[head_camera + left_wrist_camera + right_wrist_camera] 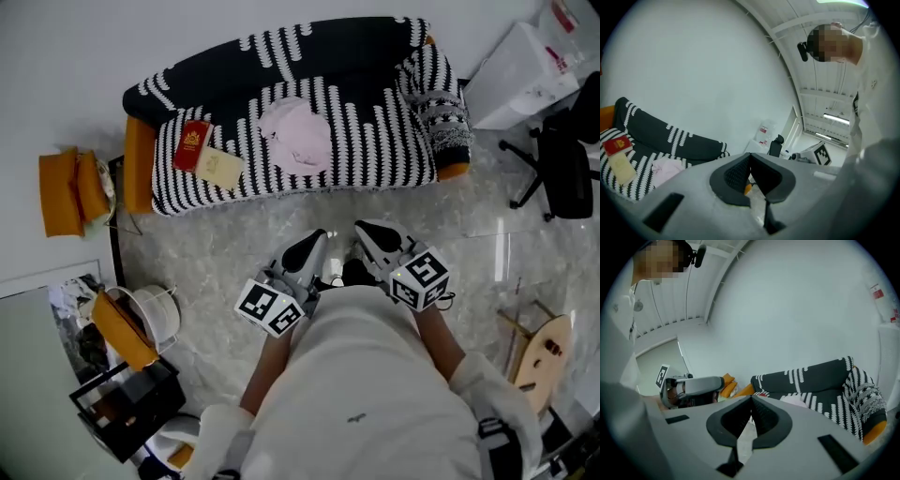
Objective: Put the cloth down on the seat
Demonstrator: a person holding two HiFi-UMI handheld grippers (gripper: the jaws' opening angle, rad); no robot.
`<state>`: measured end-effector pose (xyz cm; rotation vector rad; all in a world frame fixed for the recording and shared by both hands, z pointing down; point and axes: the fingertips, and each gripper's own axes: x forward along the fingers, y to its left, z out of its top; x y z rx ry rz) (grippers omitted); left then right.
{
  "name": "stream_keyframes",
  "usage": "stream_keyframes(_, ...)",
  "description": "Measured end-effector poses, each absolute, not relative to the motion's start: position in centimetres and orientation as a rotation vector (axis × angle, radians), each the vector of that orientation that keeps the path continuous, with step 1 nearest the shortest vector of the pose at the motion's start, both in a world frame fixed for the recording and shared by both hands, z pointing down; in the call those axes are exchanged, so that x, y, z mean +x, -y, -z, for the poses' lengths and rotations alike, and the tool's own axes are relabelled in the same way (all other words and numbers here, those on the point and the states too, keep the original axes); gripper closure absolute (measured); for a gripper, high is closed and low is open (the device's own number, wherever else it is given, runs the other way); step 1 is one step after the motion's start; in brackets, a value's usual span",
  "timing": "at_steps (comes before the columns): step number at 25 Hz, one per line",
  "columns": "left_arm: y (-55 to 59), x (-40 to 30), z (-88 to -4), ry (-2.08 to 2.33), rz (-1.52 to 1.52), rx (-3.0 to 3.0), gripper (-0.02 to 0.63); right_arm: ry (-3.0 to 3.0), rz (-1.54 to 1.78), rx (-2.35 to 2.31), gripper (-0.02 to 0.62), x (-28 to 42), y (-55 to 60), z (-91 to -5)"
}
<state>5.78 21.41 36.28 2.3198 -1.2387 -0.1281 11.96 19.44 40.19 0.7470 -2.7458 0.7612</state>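
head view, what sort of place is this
Likely an office or studio corner set up as a lounge: a striped sofa, a black office chair beside it, a polished stone-look floor.

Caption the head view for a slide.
Pink cloth lies on the striped sofa seat; left gripper and right gripper, both shut and empty.

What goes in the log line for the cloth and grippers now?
cloth: pink, lying on sofa seat | left gripper: shut, empty | right gripper: shut, empty | both apart from cloth
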Motion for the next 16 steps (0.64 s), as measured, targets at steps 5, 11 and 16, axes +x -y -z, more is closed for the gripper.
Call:
stream_keyframes(5, -21.6, 4.9, -35.5, 1.228, 0.092, 2.374, 0.594, 2.759, -0.734, 0.787, 0.588, 11.1, -19.1, -39.2)
stream_keyframes(11, -22.5, 3.8, -35.8, 1.228, 0.097, 2.369, 0.594, 2.751, -0.735, 0.776, 0.588, 9.9, -20.4, -39.3)
stream_keyframes(16, -23.2, 3.3, -36.2, 1.232, 0.100, 2.355, 0.594, 2.730, -0.750, 0.773, 0.588, 9.8, -21.4, -39.9)
